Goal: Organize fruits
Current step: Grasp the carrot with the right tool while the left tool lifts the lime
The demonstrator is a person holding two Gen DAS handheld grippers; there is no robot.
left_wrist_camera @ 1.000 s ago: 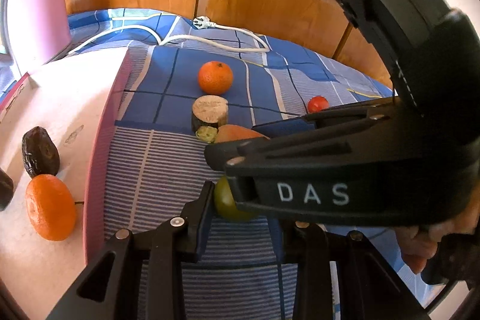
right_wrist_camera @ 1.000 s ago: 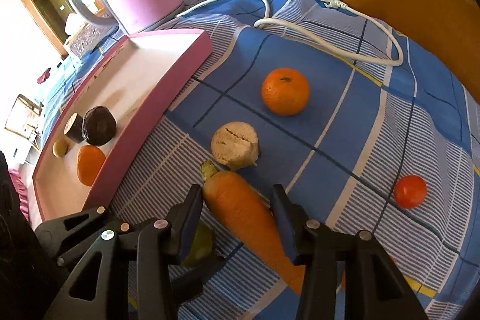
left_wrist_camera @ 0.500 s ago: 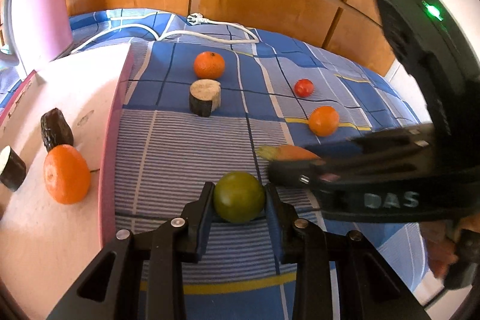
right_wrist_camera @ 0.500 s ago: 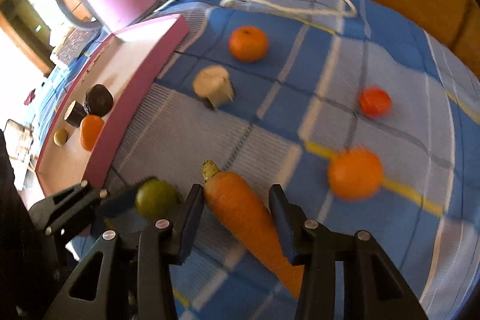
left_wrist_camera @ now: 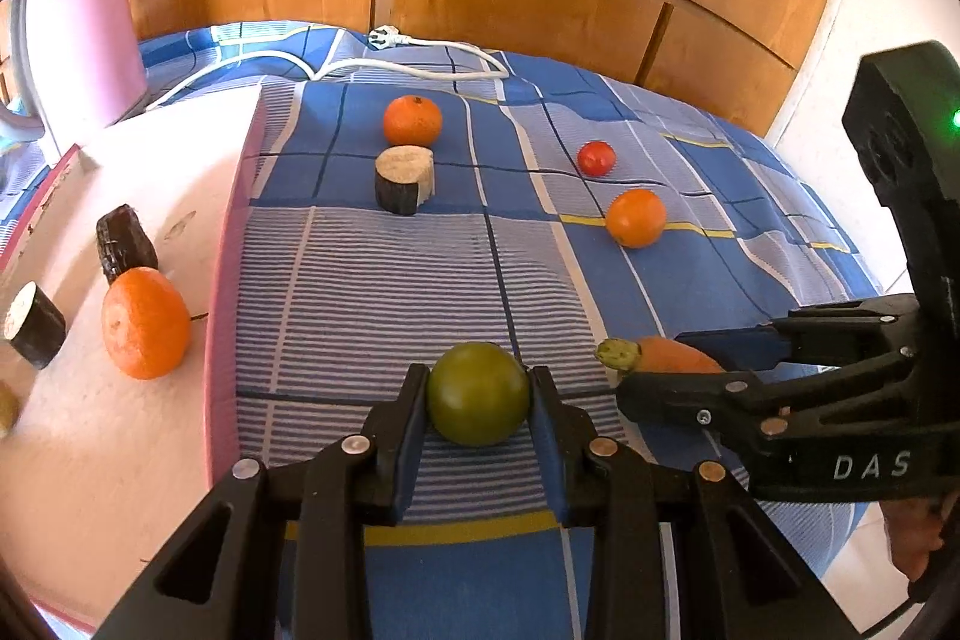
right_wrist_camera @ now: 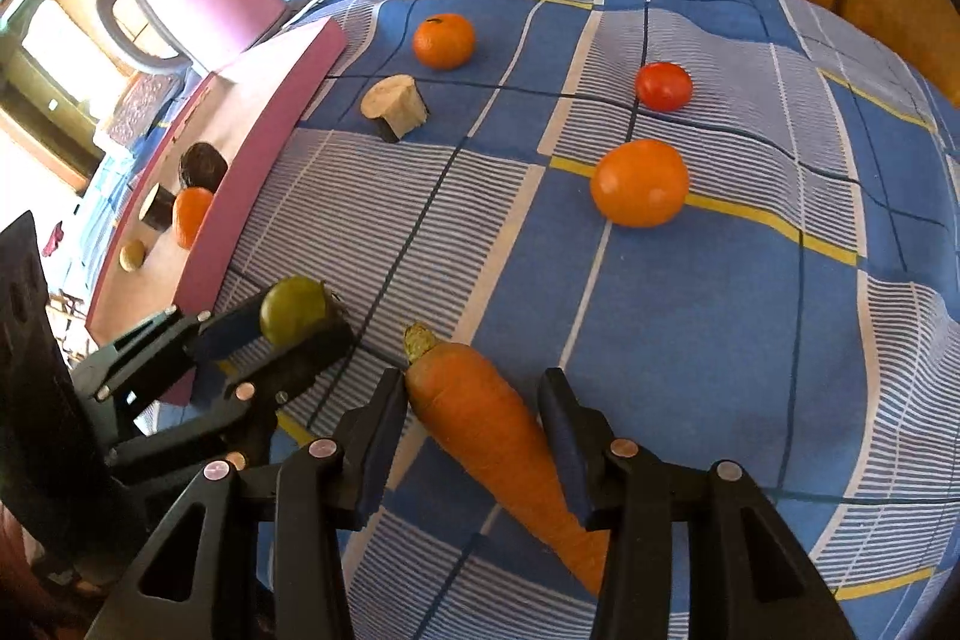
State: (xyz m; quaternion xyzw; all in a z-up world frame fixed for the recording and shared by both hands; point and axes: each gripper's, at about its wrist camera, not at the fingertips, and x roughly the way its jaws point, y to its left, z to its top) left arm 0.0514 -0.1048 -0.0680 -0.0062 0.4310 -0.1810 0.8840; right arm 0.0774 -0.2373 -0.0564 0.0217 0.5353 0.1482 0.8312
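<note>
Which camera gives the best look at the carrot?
The right wrist view: the carrot lies almost whole between that gripper's jaws. The left wrist view shows only its green top and a bit of orange behind the right gripper.

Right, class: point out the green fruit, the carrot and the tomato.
green fruit [left_wrist_camera: 478, 394], left wrist view, middle of its front
carrot [right_wrist_camera: 480, 412], right wrist view, thick upper body
tomato [right_wrist_camera: 663, 86], right wrist view, middle of its skin
</note>
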